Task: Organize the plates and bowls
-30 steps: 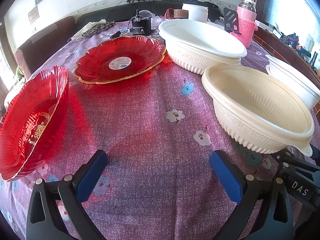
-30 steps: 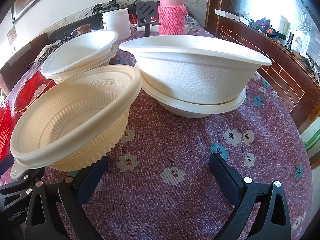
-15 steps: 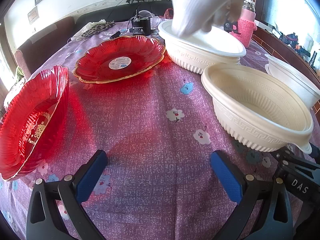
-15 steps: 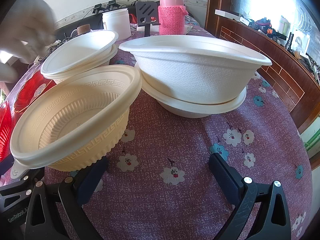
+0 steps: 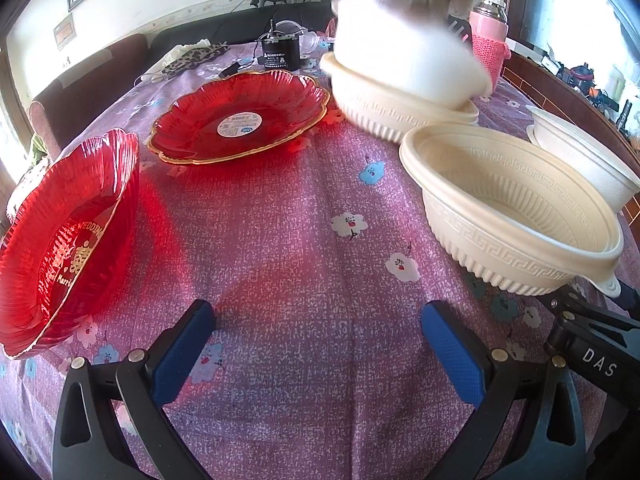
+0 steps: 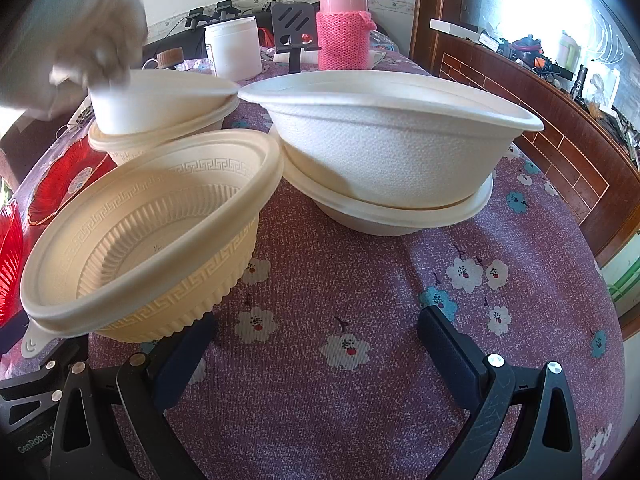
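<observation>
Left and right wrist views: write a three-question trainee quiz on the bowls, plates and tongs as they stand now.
1. True or false: both the left tongs and the right tongs are open and hold nothing.
2. How many red plates lie on the tablecloth in the left wrist view?
3. What is the gloved hand lifting? A) the pink flask B) a white bowl out of a patterned bowl C) a red plate

Key: 1 true; 2 two; 3 B
</observation>
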A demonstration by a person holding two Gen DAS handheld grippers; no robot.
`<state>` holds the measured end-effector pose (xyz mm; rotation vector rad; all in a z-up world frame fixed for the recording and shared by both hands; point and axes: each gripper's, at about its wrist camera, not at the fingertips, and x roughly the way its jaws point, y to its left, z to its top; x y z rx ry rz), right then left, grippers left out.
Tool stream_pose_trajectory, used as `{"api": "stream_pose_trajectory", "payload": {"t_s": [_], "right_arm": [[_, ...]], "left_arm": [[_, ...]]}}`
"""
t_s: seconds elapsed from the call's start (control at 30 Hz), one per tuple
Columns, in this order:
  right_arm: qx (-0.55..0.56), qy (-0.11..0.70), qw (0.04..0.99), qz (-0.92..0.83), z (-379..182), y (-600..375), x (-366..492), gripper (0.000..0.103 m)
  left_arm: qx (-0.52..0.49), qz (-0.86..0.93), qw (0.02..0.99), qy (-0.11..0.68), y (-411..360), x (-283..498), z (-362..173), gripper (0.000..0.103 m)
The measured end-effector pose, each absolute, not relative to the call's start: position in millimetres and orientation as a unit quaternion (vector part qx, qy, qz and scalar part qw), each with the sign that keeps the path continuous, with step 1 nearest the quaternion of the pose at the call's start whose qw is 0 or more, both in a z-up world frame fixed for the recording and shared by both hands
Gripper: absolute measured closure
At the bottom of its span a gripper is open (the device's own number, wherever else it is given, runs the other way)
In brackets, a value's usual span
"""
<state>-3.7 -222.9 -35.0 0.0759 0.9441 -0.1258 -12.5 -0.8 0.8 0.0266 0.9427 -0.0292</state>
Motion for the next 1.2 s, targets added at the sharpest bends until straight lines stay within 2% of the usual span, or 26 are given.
{"api": "stream_pose_trajectory", "payload": {"t_s": [1.2], "right_arm": [[0.036,0.454,0.888,-0.061,-34.3,-221.3,-5.8,0.001]], "left_arm": [[0.015,-0.020,0.888,0.460,0.5,-15.5,1.3,0.000]]}}
